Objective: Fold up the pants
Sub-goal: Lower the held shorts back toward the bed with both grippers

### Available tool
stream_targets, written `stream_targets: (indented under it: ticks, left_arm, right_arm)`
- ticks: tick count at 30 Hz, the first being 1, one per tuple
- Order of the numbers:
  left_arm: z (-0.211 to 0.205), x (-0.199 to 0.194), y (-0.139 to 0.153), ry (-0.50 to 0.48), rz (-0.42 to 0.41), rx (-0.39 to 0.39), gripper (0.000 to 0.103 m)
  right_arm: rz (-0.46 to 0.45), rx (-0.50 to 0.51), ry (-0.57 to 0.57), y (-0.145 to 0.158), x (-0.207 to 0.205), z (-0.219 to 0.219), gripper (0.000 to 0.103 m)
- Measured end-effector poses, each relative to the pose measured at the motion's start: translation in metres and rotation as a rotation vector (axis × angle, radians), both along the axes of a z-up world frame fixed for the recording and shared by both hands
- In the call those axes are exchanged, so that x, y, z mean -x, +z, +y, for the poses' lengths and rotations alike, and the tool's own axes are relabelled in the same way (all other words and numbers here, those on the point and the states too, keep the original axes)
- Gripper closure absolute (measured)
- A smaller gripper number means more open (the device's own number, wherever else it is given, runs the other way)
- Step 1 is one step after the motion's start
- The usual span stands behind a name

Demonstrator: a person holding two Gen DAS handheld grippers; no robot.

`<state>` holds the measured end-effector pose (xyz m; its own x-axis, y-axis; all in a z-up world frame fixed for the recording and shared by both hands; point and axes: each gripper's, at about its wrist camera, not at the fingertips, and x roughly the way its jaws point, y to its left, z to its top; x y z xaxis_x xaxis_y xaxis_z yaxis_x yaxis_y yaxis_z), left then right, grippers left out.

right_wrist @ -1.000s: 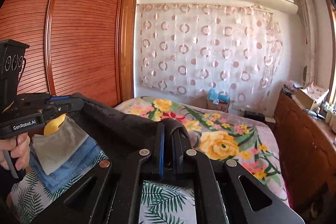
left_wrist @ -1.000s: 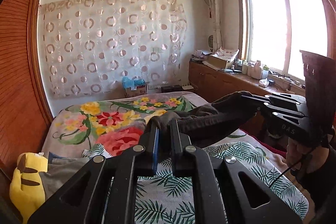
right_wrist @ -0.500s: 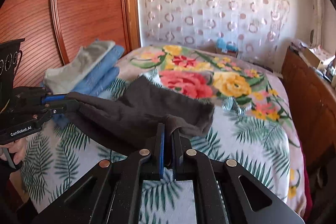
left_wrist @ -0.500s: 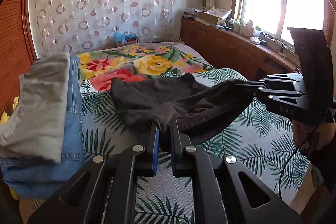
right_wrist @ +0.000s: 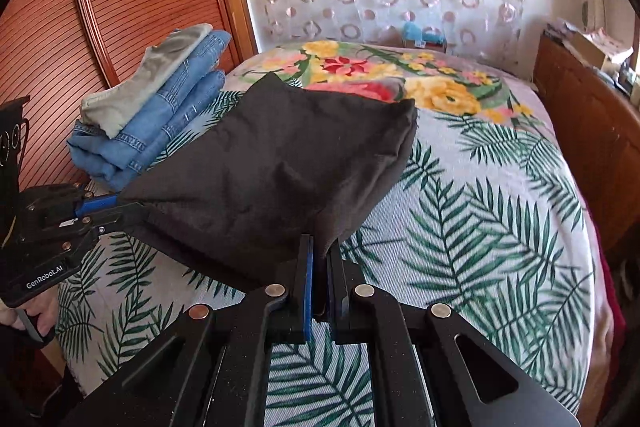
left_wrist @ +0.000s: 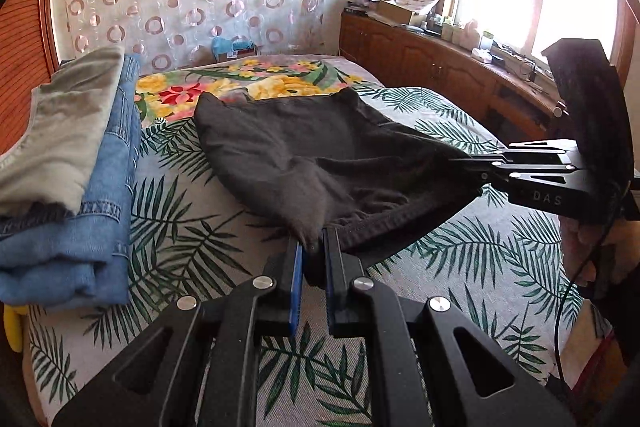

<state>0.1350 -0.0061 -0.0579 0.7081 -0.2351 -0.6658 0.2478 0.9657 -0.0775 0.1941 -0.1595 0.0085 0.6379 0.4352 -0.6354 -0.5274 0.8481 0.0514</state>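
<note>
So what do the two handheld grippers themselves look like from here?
Both are matte black, with angular cut-out linkages, round silver pivot pins and blue pads inside the fingers. The left gripper carries white "GenRobot.AI" lettering on its body, seen from the right wrist. The right gripper shows "DAS" on its side, a black upright block behind, and a thin black cable hanging by the hand.

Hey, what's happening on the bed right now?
A person is folding dark pants on the leaf-print bedspread with a handheld gripper in each hand. The left gripper and the right gripper are each shut on a near corner of the pants, holding that edge just above the bed while the far part lies on it. A stack of folded jeans with a grey garment on top sits to the left, by the wooden wardrobe.
</note>
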Motion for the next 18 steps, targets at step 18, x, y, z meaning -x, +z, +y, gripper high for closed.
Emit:
stream_targets:
  ticks: [18]
  left_arm:
    - [0.000,0.058,-0.014,-0.010,0.018,0.055,0.093]
  right_arm:
    - [-0.019,-0.016,0.014,-0.021,0.078,-0.021,0.098]
